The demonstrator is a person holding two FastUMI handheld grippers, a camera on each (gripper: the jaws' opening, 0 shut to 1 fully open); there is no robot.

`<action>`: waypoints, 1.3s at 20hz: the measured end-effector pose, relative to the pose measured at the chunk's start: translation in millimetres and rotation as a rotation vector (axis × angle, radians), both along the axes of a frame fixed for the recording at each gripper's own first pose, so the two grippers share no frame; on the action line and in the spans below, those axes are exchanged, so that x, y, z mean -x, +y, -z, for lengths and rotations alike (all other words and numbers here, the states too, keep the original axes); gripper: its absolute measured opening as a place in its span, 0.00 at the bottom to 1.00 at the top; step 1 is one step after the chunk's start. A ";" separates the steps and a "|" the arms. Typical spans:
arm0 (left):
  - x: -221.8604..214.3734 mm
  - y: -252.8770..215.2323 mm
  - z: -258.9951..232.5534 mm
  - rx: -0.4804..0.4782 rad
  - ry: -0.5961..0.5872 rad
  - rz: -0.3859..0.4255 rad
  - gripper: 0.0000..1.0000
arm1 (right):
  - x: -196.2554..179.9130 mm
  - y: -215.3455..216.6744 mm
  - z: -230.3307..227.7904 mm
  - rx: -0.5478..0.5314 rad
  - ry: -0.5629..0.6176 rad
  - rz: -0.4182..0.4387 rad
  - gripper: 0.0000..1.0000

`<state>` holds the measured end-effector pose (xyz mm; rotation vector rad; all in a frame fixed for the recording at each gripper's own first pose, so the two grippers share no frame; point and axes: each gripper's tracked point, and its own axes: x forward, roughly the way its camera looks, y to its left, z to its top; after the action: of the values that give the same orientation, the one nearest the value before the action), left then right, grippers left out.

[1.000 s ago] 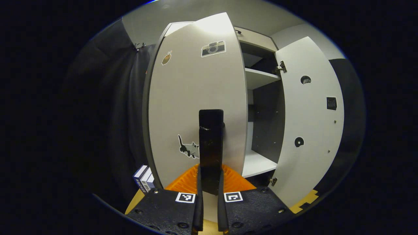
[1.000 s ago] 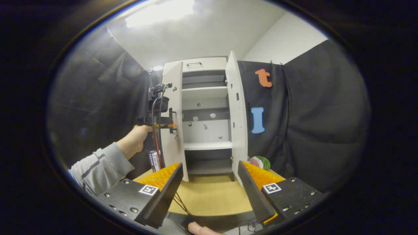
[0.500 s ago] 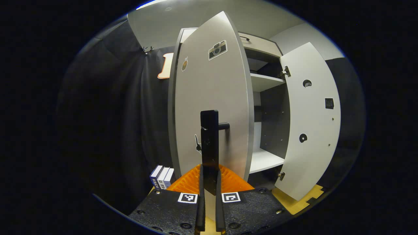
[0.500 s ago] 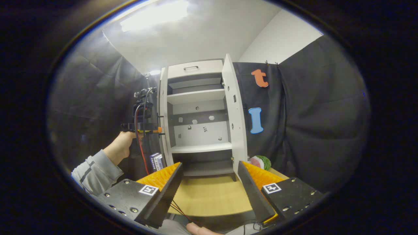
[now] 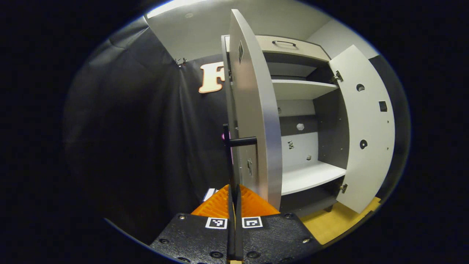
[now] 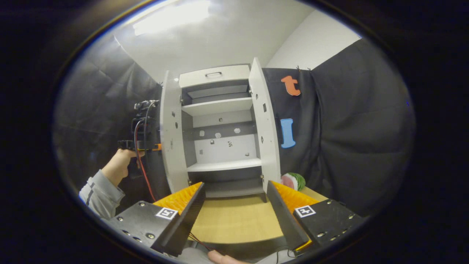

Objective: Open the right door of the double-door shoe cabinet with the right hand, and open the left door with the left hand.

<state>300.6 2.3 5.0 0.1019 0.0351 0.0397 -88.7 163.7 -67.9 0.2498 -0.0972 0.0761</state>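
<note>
The white shoe cabinet (image 6: pixel 220 128) stands on the wooden table with both doors swung out. In the left gripper view the left door (image 5: pixel 256 121) is nearly edge-on, and my left gripper (image 5: pixel 234 189) is shut on its black bar handle (image 5: pixel 230 154). The right door (image 5: pixel 366 128) stands wide open beyond it. In the right gripper view my right gripper (image 6: pixel 234 192) is open and holds nothing, well back from the cabinet over the table. There the left door (image 6: pixel 170 135) and right door (image 6: pixel 265 128) flank the bare shelves, with the left gripper (image 6: pixel 154 146) and a hand (image 6: pixel 121 161) at the left door.
A closed drawer (image 5: pixel 284 43) tops the cabinet. A round green-striped, watermelon-like thing (image 6: pixel 293 180) lies on the table (image 6: pixel 234 220) right of the right door. A grey sleeve (image 6: pixel 97 190) reaches in from the lower left. Black cloth walls close in on both sides.
The left door has swung further open, from facing the left gripper to nearly edge-on, with the left gripper still on its handle. The right gripper has hardly moved.
</note>
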 end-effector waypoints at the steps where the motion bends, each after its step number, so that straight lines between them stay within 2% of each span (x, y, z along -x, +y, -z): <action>1: -0.8 -0.9 -0.6 0.068 -0.007 0.033 0.00 | 0.6 1.1 -1.5 0.005 -0.003 0.001 0.97; 2: 2.6 -0.6 0.9 0.101 0.005 0.067 0.00 | -0.5 2.0 -0.9 0.011 -0.004 0.003 0.97; 3: 3.0 -0.2 4.2 0.090 0.008 0.090 0.01 | -0.9 1.9 -0.9 0.014 -0.003 0.005 1.00; 5: 2.7 11.7 7.4 -0.016 0.003 0.079 0.00 | -0.3 4.6 -0.1 0.019 0.000 0.009 1.00; 7: 2.7 14.4 5.3 0.001 0.007 0.061 0.00 | 0.3 6.9 0.0 0.030 0.000 0.012 1.00; 10: 4.3 13.7 5.3 0.017 0.010 0.081 0.00 | 2.6 7.2 1.1 0.048 -0.004 0.015 0.97; 11: 3.4 14.1 6.0 0.004 0.013 0.085 0.00 | 3.5 6.9 0.6 0.048 -0.006 0.014 1.00; 12: 3.6 14.8 5.0 0.008 0.009 0.090 0.00 | 2.1 6.4 0.9 0.047 -0.006 0.013 0.97; 14: 5.0 14.4 4.6 0.026 0.006 0.089 0.00 | 2.5 5.5 1.8 0.038 -0.006 0.008 1.00; 17: 6.5 22.3 2.7 -0.037 -0.021 0.037 0.01 | 2.4 0.6 2.8 0.021 -0.004 0.006 0.97; 20: 11.1 40.8 -0.5 0.018 -0.045 -0.002 0.48 | -1.8 -2.3 5.0 0.011 -0.001 0.016 1.00; 21: 9.9 46.2 -0.4 0.038 -0.052 -0.013 0.61 | -1.0 -1.8 6.5 0.009 0.003 0.012 0.97; 22: 14.2 48.7 1.3 0.039 -0.056 -0.016 0.74 | -1.8 -0.1 7.4 0.007 0.005 0.007 1.00; 23: 15.8 52.4 2.9 0.029 -0.070 -0.020 0.87 | -0.8 0.0 7.5 0.008 0.005 0.004 0.98; 24: 18.9 54.6 -0.3 0.021 -0.075 -0.017 0.96 | -2.2 -0.1 7.8 0.011 0.005 0.007 0.98; 26: 28.8 52.8 -0.6 -0.004 -0.078 -0.021 0.99 | -4.1 -3.1 8.9 0.013 0.006 0.019 1.00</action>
<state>271.7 55.1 5.6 0.1038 -0.0416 0.0642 -84.6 160.6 -76.7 0.2361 -0.0932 0.0573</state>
